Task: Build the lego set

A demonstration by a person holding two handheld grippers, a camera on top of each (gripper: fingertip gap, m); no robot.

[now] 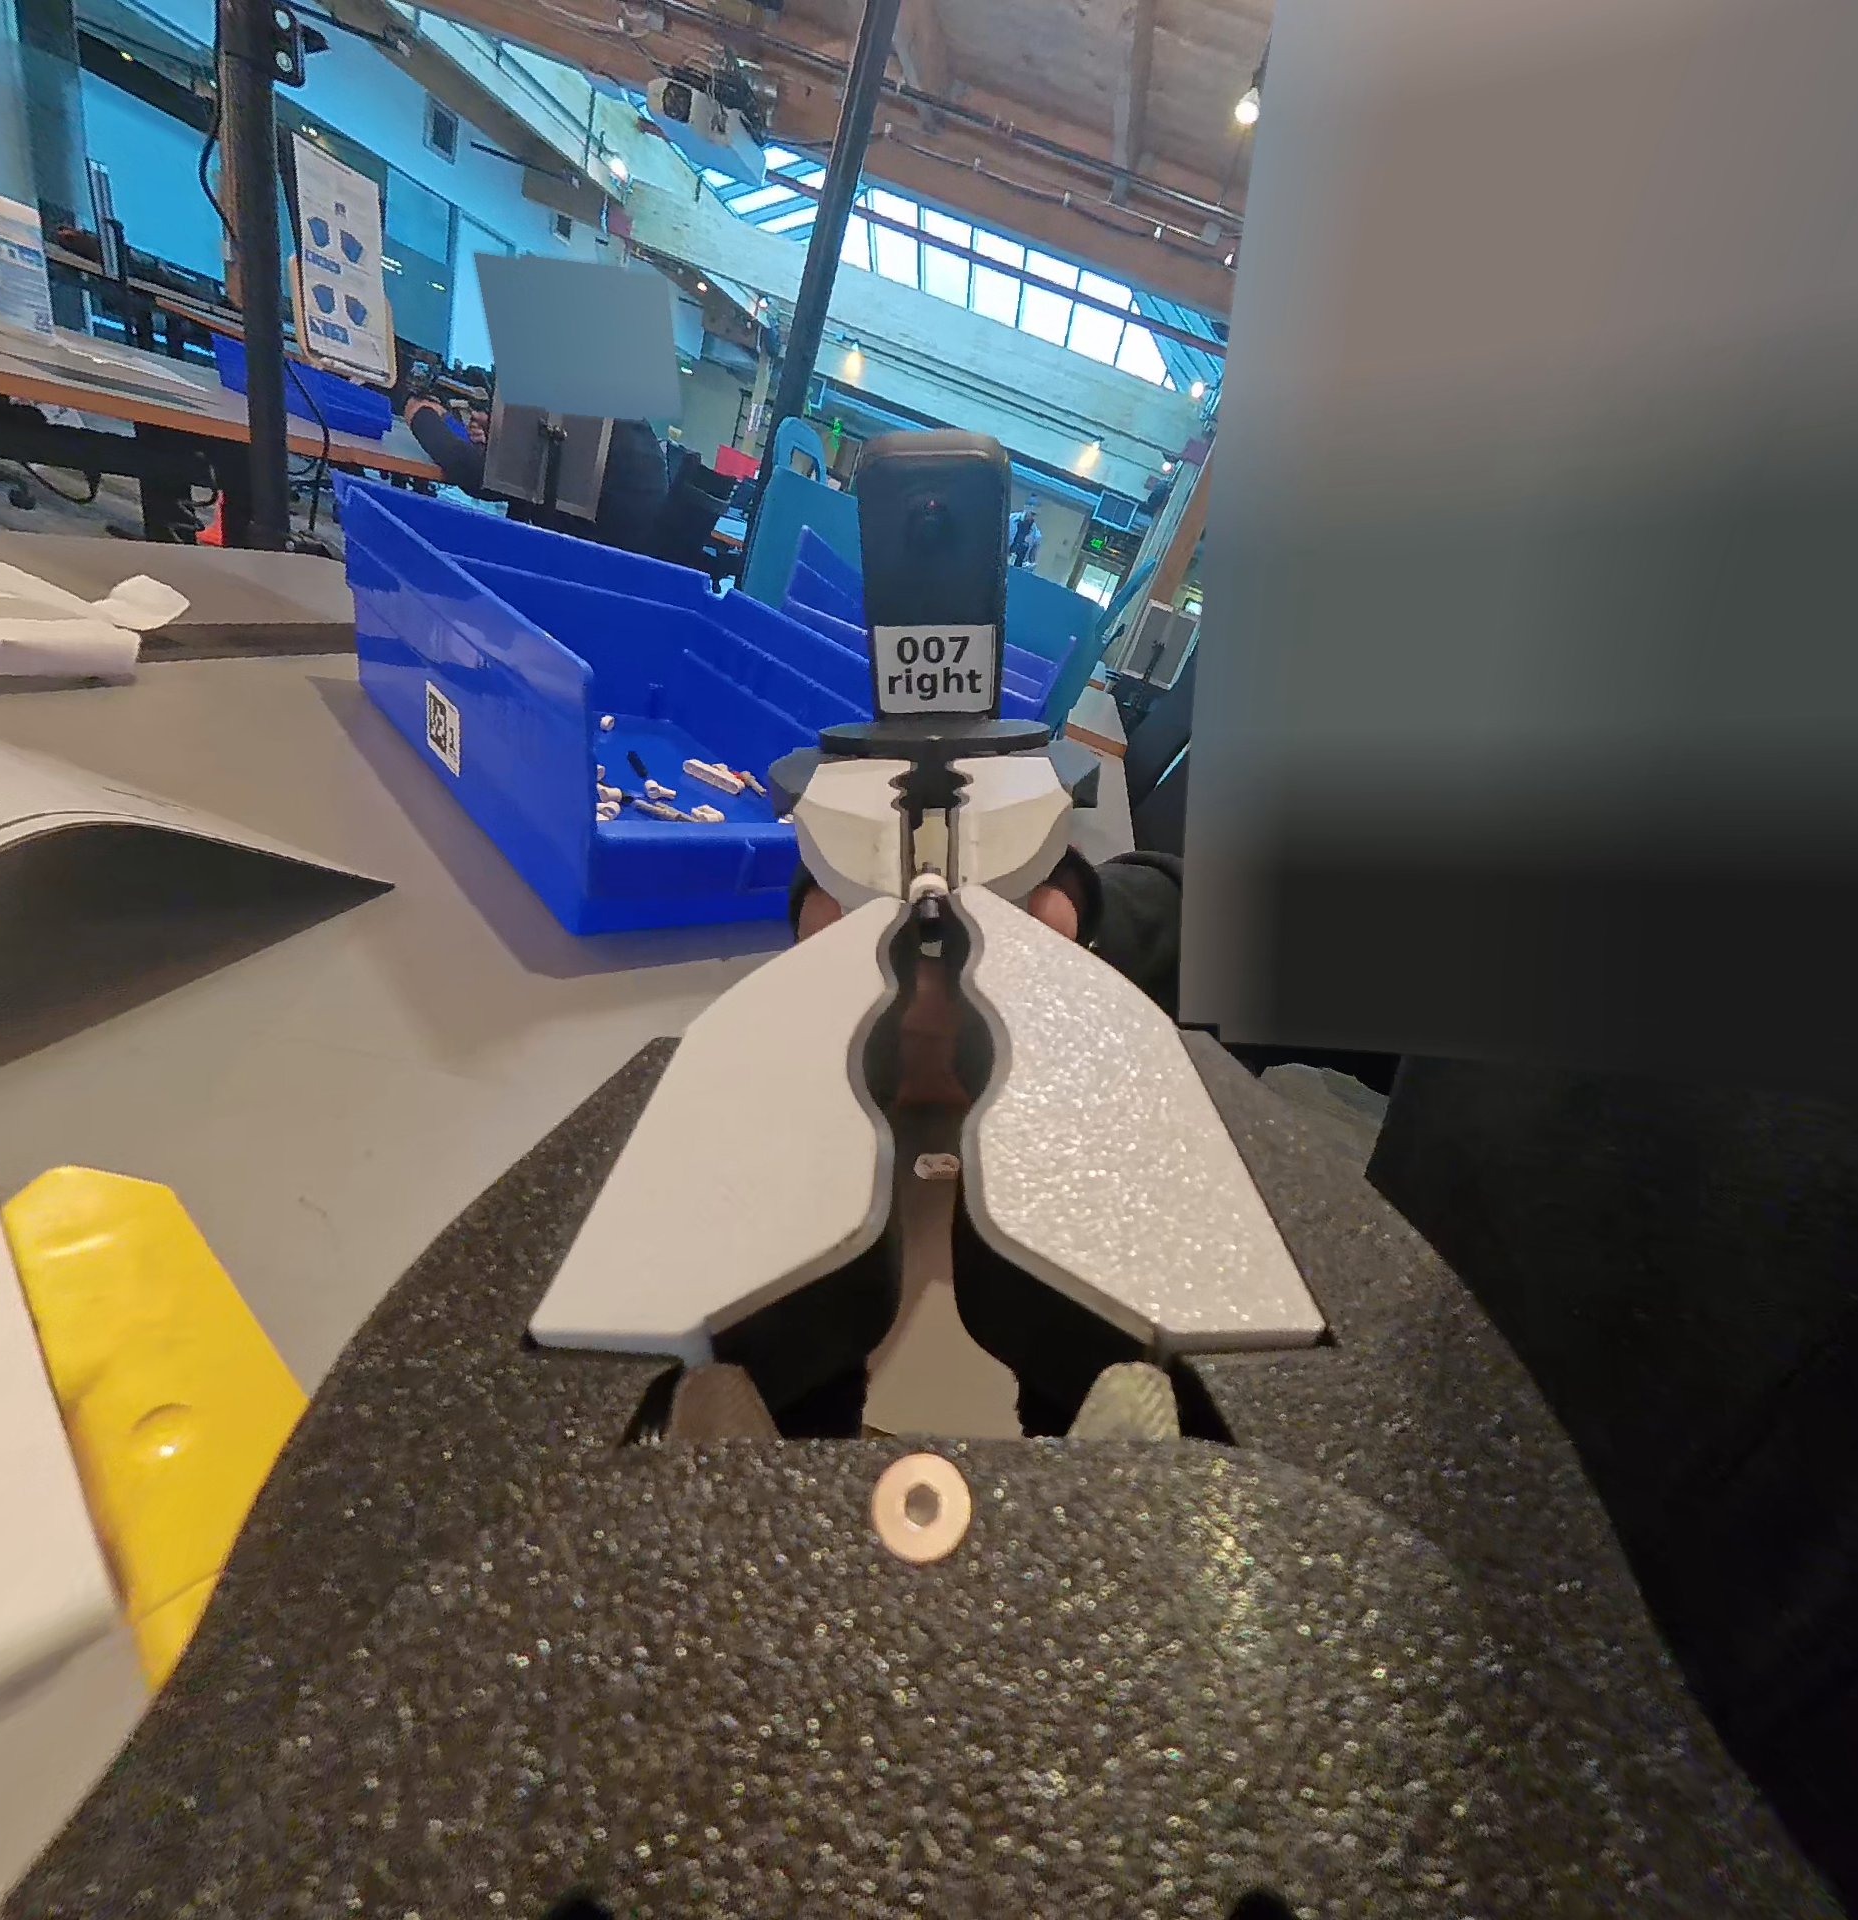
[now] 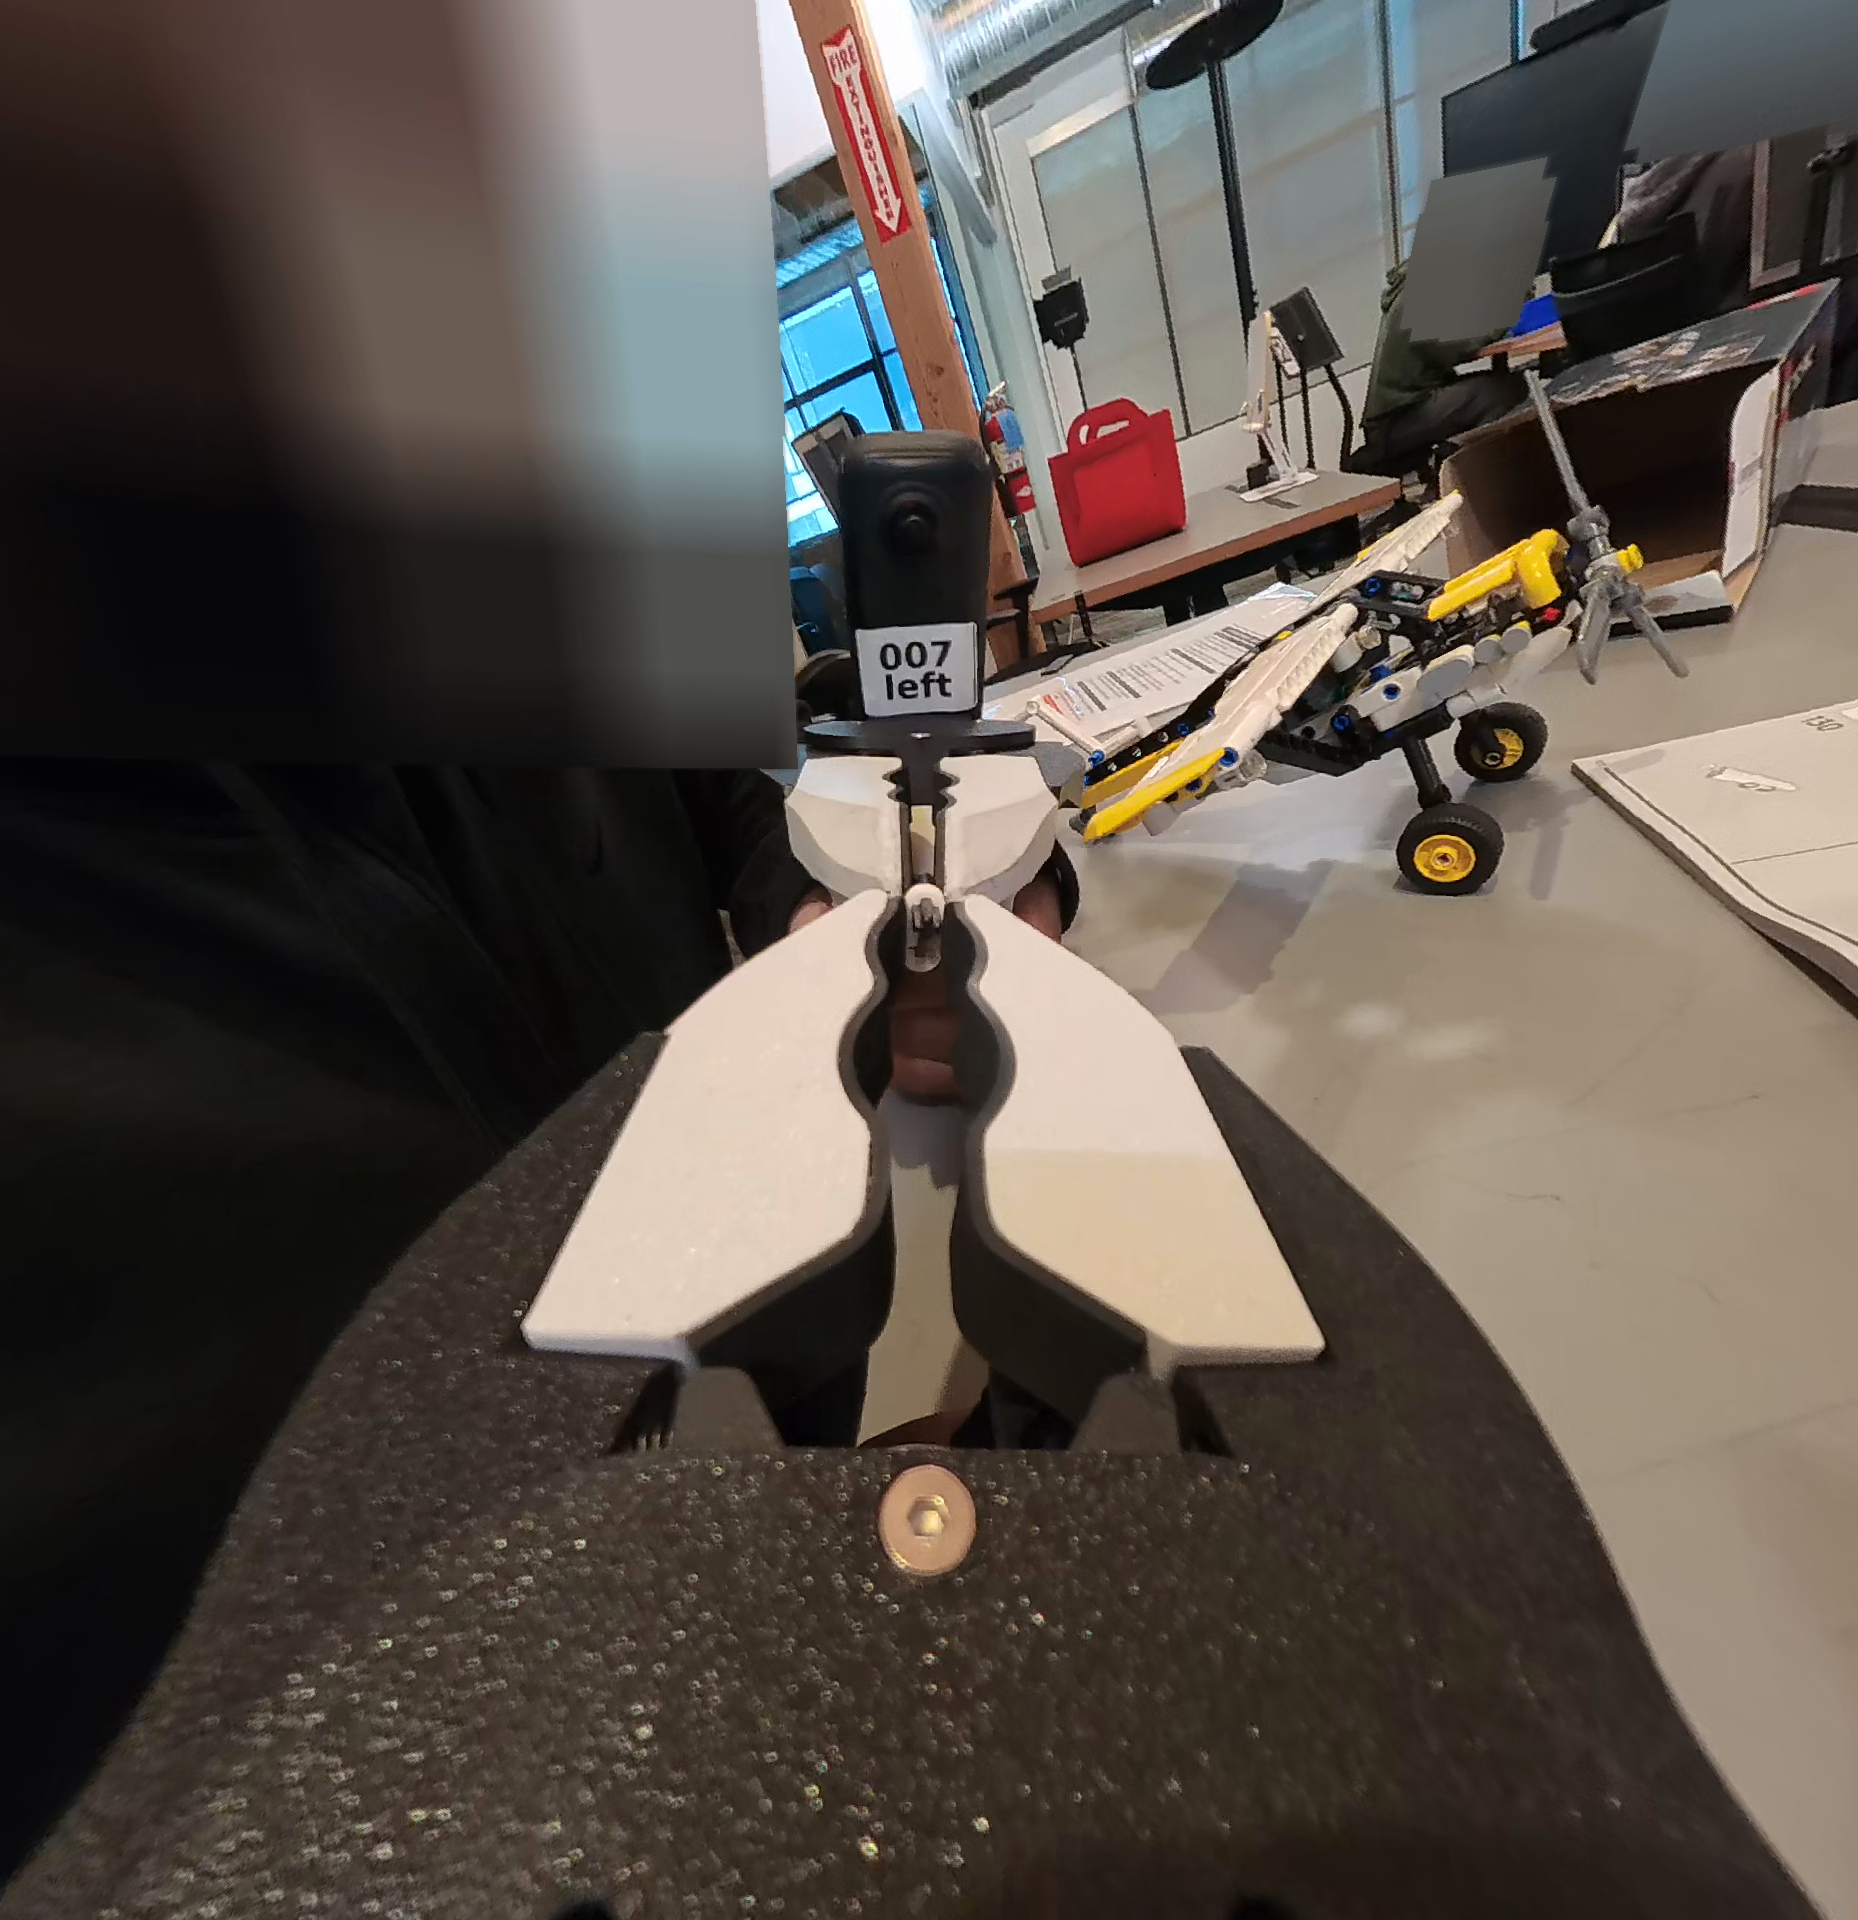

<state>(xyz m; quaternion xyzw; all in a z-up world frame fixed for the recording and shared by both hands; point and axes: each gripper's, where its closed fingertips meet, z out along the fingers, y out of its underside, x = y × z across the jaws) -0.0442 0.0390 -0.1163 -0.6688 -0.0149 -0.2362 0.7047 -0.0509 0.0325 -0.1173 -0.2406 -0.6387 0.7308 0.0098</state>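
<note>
My two grippers face each other tip to tip above the grey table [image 2: 1424, 1195]. My left gripper [image 1: 930, 914] is shut on a small dark pin [image 1: 930, 910]. My right gripper [image 2: 922, 920] is shut on a small white connector piece [image 2: 921, 940]. The two parts meet at a white round end [image 1: 933, 885] between the fingertips. The right gripper also shows in the left wrist view [image 1: 933, 857], and the left gripper in the right wrist view [image 2: 920, 857]. A hand shows behind each far gripper.
A blue bin [image 1: 489, 707] with several small loose parts [image 1: 676, 790] stands at the left. A yellow block [image 1: 146, 1382] and a booklet [image 1: 125, 862] lie nearer. A yellow-and-white model plane [image 2: 1372, 675], an open manual [image 2: 1756, 831] and a cardboard box [image 2: 1631, 447] are at the right. The tips of both grippers are at nearly the same place. The yellow block [image 1: 146, 1382] is about equally far from each gripper, around 11 cm.
</note>
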